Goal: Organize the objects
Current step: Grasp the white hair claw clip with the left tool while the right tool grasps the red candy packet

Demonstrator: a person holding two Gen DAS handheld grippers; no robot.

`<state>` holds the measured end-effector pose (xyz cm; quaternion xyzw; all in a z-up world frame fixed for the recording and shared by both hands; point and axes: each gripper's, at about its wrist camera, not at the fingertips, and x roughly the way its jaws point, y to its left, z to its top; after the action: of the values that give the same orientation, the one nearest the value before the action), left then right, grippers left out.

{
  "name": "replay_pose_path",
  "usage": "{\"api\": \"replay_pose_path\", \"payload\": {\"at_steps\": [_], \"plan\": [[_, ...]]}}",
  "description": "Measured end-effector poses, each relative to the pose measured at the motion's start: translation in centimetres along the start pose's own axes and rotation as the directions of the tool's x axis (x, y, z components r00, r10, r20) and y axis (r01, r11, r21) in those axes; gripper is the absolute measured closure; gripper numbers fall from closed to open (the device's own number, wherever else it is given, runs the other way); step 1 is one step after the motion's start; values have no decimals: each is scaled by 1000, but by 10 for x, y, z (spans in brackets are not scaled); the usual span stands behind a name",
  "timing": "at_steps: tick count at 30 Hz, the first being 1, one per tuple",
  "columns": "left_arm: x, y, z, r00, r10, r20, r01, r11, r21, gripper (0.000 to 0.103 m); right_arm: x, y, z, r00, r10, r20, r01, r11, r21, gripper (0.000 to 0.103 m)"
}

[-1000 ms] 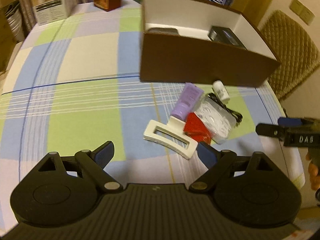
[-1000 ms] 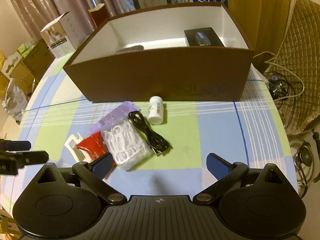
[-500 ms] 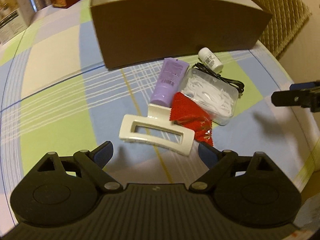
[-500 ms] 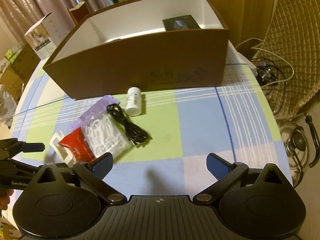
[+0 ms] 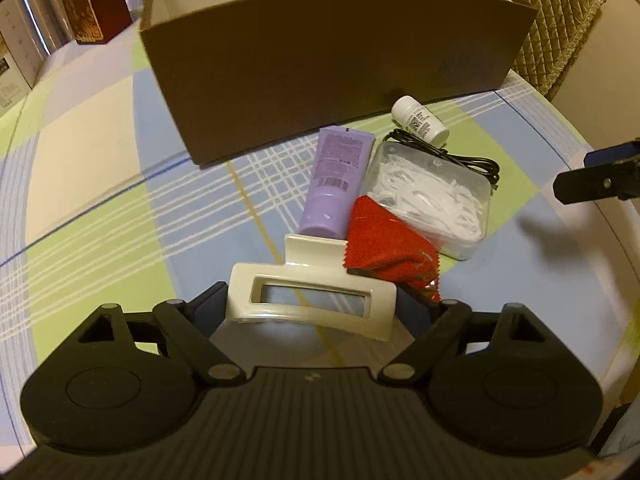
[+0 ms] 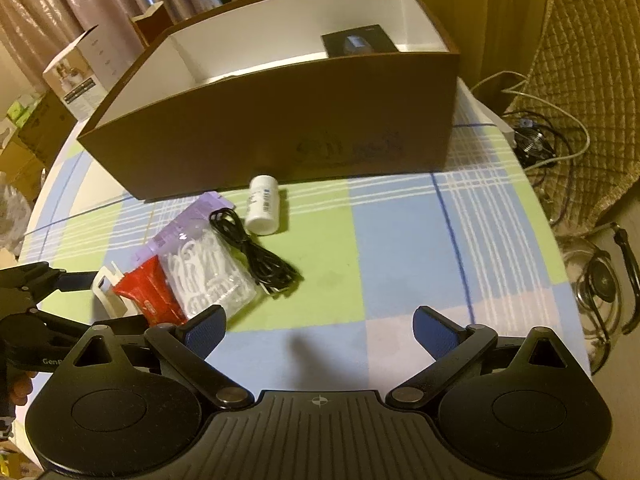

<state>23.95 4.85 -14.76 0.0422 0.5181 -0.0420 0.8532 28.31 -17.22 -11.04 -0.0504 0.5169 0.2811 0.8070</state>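
Note:
A cream hair claw clip (image 5: pixel 312 300) lies on the checked tablecloth, and my left gripper (image 5: pixel 312 307) is open with one finger on each side of it. Behind the clip lie a purple tube (image 5: pixel 338 180), a red packet (image 5: pixel 390 240), a clear box of white floss picks (image 5: pixel 432 196), a black cable (image 5: pixel 452 156) and a small white bottle (image 5: pixel 420 120). The brown box (image 5: pixel 328 60) stands behind them. My right gripper (image 6: pixel 320 332) is open and empty, above the cloth to the right of the pile (image 6: pixel 208 268).
The brown box (image 6: pixel 280 136) has a white inside and holds a black item (image 6: pixel 358 44). Cartons (image 6: pixel 76 76) stand at the table's far left. A quilted chair (image 6: pixel 580 72) and floor cables (image 6: pixel 536 140) lie beyond the right table edge.
My left gripper has moved forward and down until its fingers flank the hair clip. My right gripper has shifted a little to the right and stays open.

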Motion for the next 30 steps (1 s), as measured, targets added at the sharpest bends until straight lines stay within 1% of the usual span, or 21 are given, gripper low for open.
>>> {"api": "replay_pose_path", "payload": {"at_steps": [4, 6, 7, 8, 10, 11, 14, 17, 20, 23, 30], "plan": [[-7, 13, -9, 1000, 29, -3, -29, 999, -34, 17, 5, 12, 2, 999, 38, 8, -37, 999, -32, 5], [-11, 24, -17, 999, 51, -15, -52, 996, -74, 17, 8, 22, 3, 998, 67, 16, -66, 996, -64, 5], [-13, 30, -20, 998, 59, -19, -61, 994, -95, 17, 9, 28, 3, 996, 85, 22, -83, 993, -89, 7], [-16, 36, -24, 997, 68, -23, -71, 991, -116, 17, 10, 34, 2, 994, 103, 27, -99, 989, -114, 16], [-22, 48, -31, 995, 92, -34, -96, 984, -152, 17, 12, 47, 1, 989, 144, 24, -138, 976, -170, 28], [-24, 53, -35, 994, 103, -39, -109, 980, -168, 17, 14, 54, 1, 986, 164, 19, -157, 968, -197, 30], [-31, 66, -44, 990, 127, -53, -136, 967, -217, 17, 22, 75, -2, 979, 204, -2, -197, 940, -278, 49], [-38, 77, -51, 988, 141, -60, -152, 954, -260, 17, 30, 93, -4, 970, 242, -32, -238, 913, -331, 58], [-44, 83, -56, 987, 145, -62, -157, 943, -294, 17, 38, 109, -5, 963, 263, -57, -265, 891, -368, 60], [-48, 85, -59, 988, 145, -60, -156, 935, -318, 17, 49, 120, -6, 968, 238, -81, -251, 884, -394, 61], [-53, 85, -63, 988, 144, -51, -153, 924, -349, 17, 70, 128, -7, 976, 191, -108, -218, 881, -421, 62]]}}
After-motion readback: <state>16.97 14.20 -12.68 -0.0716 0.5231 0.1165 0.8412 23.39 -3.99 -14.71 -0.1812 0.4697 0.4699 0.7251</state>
